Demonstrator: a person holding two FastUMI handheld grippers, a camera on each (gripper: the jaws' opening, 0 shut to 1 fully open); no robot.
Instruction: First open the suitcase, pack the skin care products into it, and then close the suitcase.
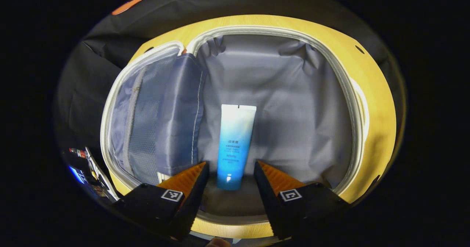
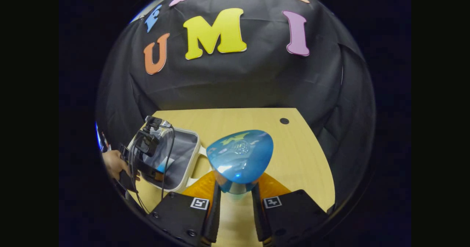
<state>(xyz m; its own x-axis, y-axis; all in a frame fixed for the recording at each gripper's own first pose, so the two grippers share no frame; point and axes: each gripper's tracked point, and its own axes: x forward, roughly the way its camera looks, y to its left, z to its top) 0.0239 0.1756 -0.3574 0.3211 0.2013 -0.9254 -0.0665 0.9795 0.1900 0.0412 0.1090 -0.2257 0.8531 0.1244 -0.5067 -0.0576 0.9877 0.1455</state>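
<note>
Two grippers: the left gripper [image 1: 227, 173] spread above a tube [image 1: 235, 144] in the open suitcase [image 1: 352, 103]; the right gripper [image 2: 235, 193] clamps a blue bottle [image 2: 240, 158].

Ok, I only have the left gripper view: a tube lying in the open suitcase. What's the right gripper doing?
Observer: The right tongs are shut on a blue teardrop-shaped bottle.
Operator: Is it over the case?
Observer: No, over the wooden table, beside the suitcase.
Operator: Anything at the case from that side?
Observer: A hand holds the left gripper over the suitcase.
</note>
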